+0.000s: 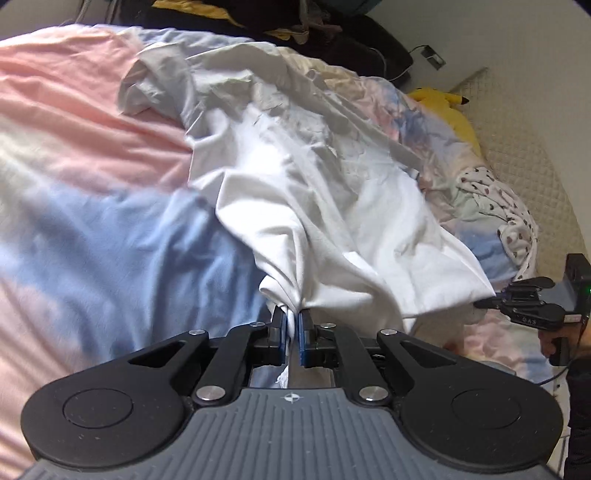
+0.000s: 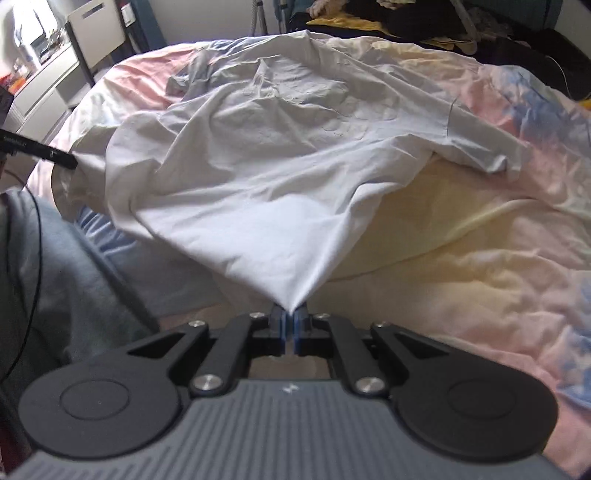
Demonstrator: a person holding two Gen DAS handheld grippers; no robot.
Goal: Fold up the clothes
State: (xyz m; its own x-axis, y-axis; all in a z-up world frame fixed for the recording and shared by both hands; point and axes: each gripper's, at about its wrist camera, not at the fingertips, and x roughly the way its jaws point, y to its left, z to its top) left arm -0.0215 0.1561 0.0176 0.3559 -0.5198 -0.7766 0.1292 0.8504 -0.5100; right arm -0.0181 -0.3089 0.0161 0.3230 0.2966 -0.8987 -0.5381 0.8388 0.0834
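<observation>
Left gripper (image 1: 294, 325): jaws clamped on a bunched bit of the white shirt (image 1: 295, 177), prob. a hem corner; cloth gathers into pleats right at the pinch and a scrap pokes out behind the pads. Holding it there lifts that edge off the bed (image 1: 92, 229), so the fabric hangs in a ridge, not flat.

Middle: the shirt's body lies crumpled across the pastel pink/blue duvet, w/ the far end (looks like sleeve or collar area, can't tell which) bunched up toward the dark clothes pile (image 1: 332, 33) at the back. A faint print shows through the cloth.

Right gripper (image 2: 294, 328): jaws shut on another corner of the shirt, pulled to a sharp point w/ tension lines fanning out. Two pinched corners spread apart = hem drawn taut, likely to straighten the shirt before a fold. In the left view this gripper sits low at the right edge, near a spotted garment (image 1: 513, 221) and a yellow plush toy (image 1: 447, 107).
</observation>
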